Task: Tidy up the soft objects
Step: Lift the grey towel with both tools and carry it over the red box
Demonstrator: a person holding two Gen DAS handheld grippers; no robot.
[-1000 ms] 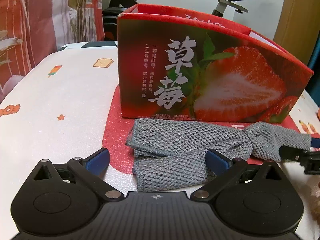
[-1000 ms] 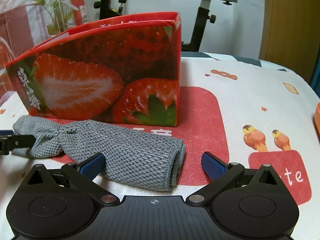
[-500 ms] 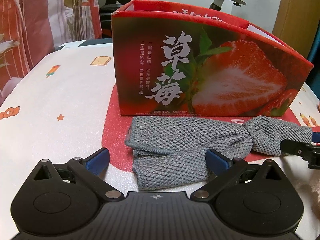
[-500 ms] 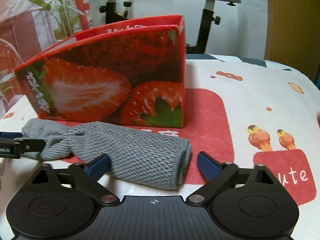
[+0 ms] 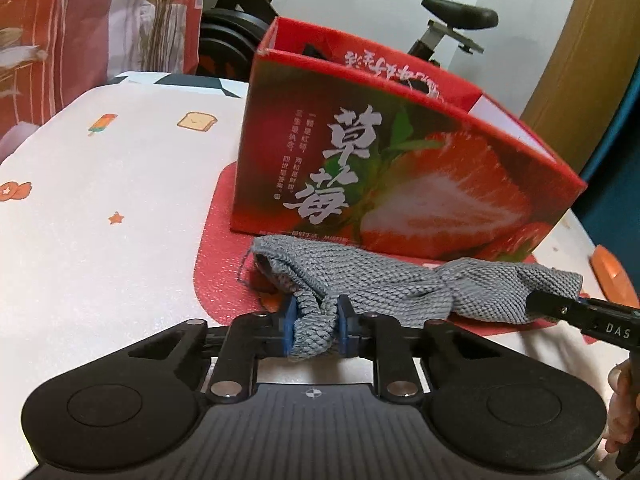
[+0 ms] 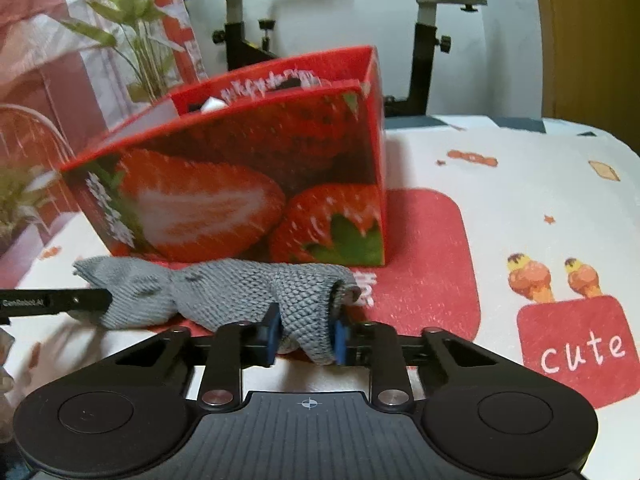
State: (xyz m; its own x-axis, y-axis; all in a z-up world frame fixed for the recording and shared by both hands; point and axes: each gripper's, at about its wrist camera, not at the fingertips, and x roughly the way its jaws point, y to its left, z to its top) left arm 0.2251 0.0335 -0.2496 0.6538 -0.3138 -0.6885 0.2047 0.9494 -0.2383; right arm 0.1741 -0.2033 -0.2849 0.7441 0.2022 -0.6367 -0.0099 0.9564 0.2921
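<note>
A grey knitted cloth (image 5: pixel 380 280) lies rolled lengthwise on the red patch of the table cover, just in front of the red strawberry box (image 5: pixel 400 180). My left gripper (image 5: pixel 316 330) has its jaws closing, and the blue pads pinch the cloth's left end. At the far right, one of the right gripper's fingers (image 5: pixel 560 310) reaches the other end. In the right wrist view my right gripper (image 6: pixel 306 334) is also closing, with its pads squeezing the right end of the cloth (image 6: pixel 240 284). The box (image 6: pixel 240 184) is open at the top, with some items inside.
The table cover (image 5: pixel 100 200) is white with small cartoon prints. An orange object (image 5: pixel 612 276) sits at the right edge. An exercise bike (image 6: pixel 424 40), a plant (image 6: pixel 136 52) and a patterned curtain (image 5: pixel 60 40) stand behind the table. A hand (image 5: pixel 620 400) holds the right gripper.
Both grippers went from wide open to pinching the two ends of the cloth. The cloth has bunched up between the pads and its ends have lifted a little.
</note>
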